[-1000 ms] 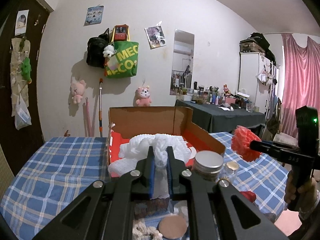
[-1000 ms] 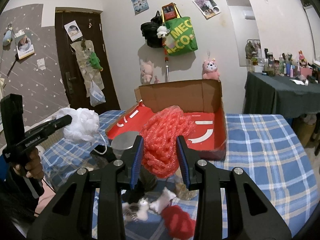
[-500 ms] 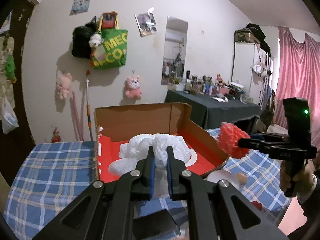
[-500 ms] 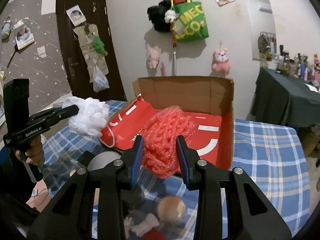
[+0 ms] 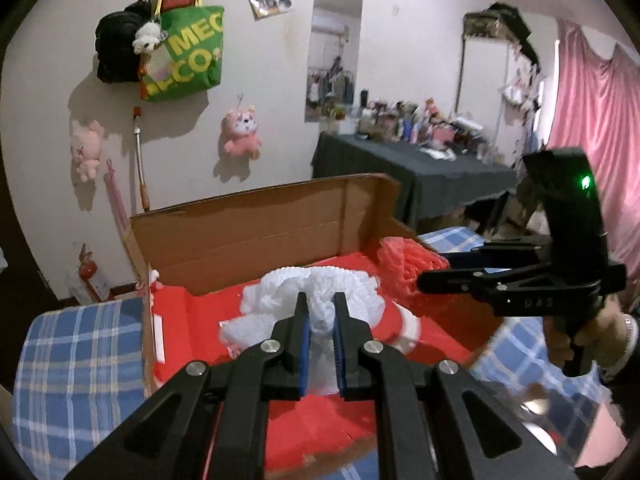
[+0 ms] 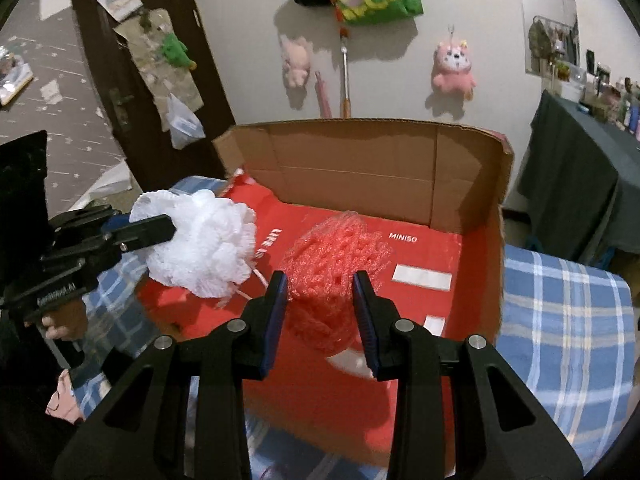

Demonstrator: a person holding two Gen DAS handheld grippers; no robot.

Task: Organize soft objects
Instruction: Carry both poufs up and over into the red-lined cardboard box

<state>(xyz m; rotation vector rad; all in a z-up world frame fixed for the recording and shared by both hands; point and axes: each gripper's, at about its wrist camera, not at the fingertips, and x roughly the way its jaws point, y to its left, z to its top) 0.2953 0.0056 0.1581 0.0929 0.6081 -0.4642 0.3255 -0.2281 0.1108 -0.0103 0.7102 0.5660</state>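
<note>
My left gripper [image 5: 320,304] is shut on a white mesh bath sponge [image 5: 320,292], held above the red floor of an open cardboard box [image 5: 260,232]. In the right wrist view that same white sponge [image 6: 204,248] hangs over the box's left side. A red mesh bath sponge [image 6: 336,264] is clamped between the blue pads of my right gripper [image 6: 320,280], above the middle of the box [image 6: 360,168]. From the left wrist view, the red sponge [image 5: 404,268] sits at the box's right wall with the right gripper [image 5: 424,272] behind it.
The box rests on a table with a blue plaid cloth [image 6: 568,312]. A dark-draped side table [image 5: 408,176] crowded with bottles stands at the right. Plush toys [image 5: 242,136] and a green tote bag [image 5: 184,48] hang on the back wall. A dark door [image 6: 140,80] is at the left.
Both grippers have travelled forward with their sponges, from above the jars and small items at the table's front to over the inside of the box. The jars have dropped out of view.
</note>
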